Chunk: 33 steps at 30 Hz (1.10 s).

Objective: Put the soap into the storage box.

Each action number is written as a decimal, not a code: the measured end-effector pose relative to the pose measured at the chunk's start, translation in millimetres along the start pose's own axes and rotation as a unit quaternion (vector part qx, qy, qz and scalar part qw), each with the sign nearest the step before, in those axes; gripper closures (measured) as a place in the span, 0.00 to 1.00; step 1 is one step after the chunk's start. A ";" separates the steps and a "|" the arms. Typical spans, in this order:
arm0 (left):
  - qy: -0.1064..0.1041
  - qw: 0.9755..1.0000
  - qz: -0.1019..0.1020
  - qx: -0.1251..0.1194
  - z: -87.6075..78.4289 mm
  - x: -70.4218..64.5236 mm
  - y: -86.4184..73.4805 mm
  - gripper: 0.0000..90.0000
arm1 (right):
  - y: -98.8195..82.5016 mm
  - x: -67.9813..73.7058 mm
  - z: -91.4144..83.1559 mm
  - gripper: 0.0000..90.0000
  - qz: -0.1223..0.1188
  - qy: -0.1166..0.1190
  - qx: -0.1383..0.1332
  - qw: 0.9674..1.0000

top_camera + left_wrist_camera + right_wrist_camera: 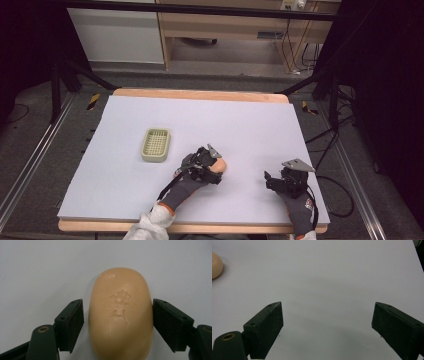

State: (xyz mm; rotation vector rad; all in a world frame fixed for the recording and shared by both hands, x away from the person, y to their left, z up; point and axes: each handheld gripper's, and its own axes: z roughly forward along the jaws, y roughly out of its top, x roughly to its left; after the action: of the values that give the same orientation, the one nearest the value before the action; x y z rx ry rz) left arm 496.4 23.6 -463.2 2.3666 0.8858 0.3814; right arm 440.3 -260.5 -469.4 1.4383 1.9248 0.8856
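A tan oval soap bar point(121, 312) with a stamped mark lies on the white table sheet point(250, 130). My left gripper point(117, 322) straddles it: the right-hand jaw touches the soap's side, and a thin strip of table shows between the left-hand jaw and the soap. In the high view the soap point(221, 164) pokes out at the tip of the left gripper point(215, 169), near the table's middle front. My right gripper point(268, 180) rests at the front right, open wide over bare sheet point(327, 277), with nothing between its jaws. The soap's end point(215, 265) shows at the left edge of the right gripper view.
A pale green slotted soap dish point(155, 145) stands left of the left gripper, a short way off. The sheet covers a wooden table point(200, 94) with dark floor, metal rails and cables around it. A cabinet stands beyond.
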 end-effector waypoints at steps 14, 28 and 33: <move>-0.007 1.000 -0.001 0.010 4.8 0.2 0.6 0.34 | -0.1 -0.1 0.8 0.12 -0.003 0.001 0.001 1.000; -0.019 1.000 -0.005 0.023 6.6 3.7 2.3 0.34 | -0.3 0.0 1.3 0.12 -0.002 -0.001 0.002 1.000; -0.019 0.999 -0.007 0.025 6.5 3.5 2.8 0.35 | -0.3 -0.3 1.2 0.11 -0.001 -0.001 0.002 1.000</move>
State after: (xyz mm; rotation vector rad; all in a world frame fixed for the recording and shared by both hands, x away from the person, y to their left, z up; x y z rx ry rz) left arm 503.3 21.5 -466.5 2.4036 0.9031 0.3118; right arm 441.1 -260.7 -470.3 1.4381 1.9266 0.8802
